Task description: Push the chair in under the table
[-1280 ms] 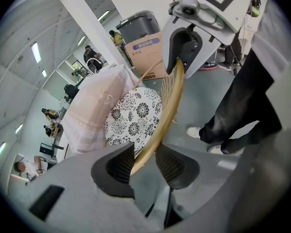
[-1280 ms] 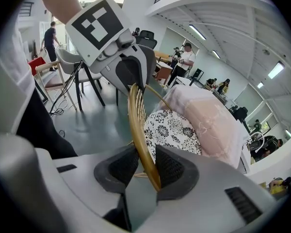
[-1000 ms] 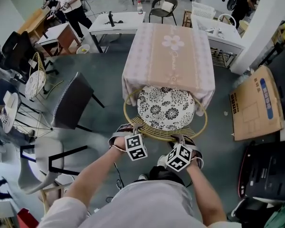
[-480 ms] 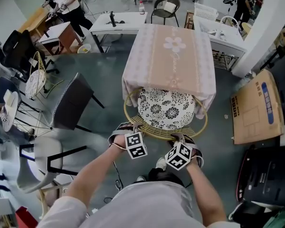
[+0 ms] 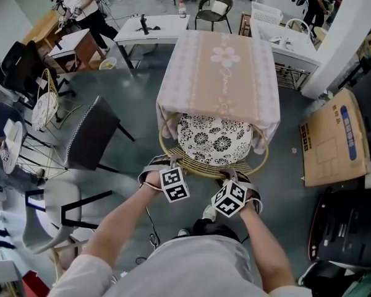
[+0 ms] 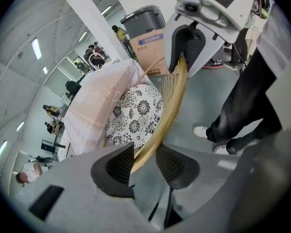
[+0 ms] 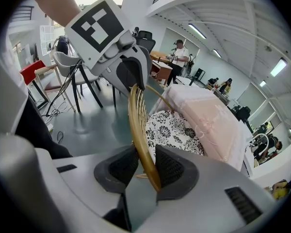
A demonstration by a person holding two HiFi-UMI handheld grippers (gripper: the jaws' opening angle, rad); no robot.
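Observation:
A gold wire chair [image 5: 204, 169] with a black-and-white flowered cushion [image 5: 214, 139] stands partly under the table with the pink cloth [image 5: 219, 67]. The cloth's near edge hangs over the front of the cushion. My left gripper [image 5: 165, 164] is shut on the left part of the chair's back rim [image 6: 170, 108], which runs between its pads. My right gripper [image 5: 232, 177] is shut on the right part of the same rim [image 7: 138, 125]. Each gripper view shows the other gripper on the rim: the right gripper [image 6: 184, 42] and the left gripper [image 7: 131, 72].
A dark grey chair [image 5: 93, 135] and a white chair [image 5: 55, 209] stand at the left. A cardboard box [image 5: 334, 138] and a black case [image 5: 346, 228] lie at the right. White desks [image 5: 148, 26] and people stand beyond the table. My shoe [image 5: 209, 212] is behind the chair.
Both grippers and the chair have moved a little toward the table. The cushion sits slightly further under the cloth's edge.

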